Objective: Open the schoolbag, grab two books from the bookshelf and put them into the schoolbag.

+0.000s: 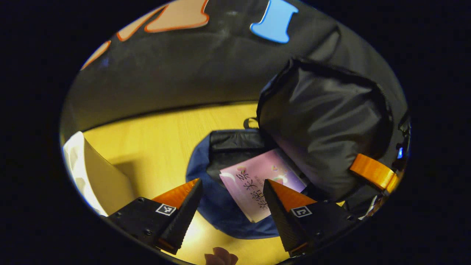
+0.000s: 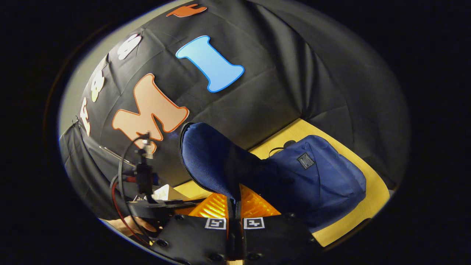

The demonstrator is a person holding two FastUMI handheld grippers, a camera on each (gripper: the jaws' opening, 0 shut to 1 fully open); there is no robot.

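Observation:
The blue schoolbag (image 1: 217, 209) lies on the wooden table with its mouth open. A pink and purple book (image 1: 250, 180) rests slanted in the opening, partly inside. My left gripper (image 1: 232, 181) hovers open just above the book, one finger on each side and not pressing on it. The bag's flap (image 1: 323, 121) stands lifted and shows its black lining, with a finger of my right gripper (image 1: 373, 173) at its edge. In the right gripper view, my right gripper (image 2: 234, 200) is shut on the blue flap (image 2: 209, 158), holding it up above the schoolbag (image 2: 323, 176).
A white bookshelf panel (image 1: 99, 173) stands at the left on the yellow wooden table (image 1: 158, 136). The left device's cabled body (image 2: 143, 176) and the hand (image 2: 128, 224) holding it are beside the flap. The black booth wall runs close behind the bag.

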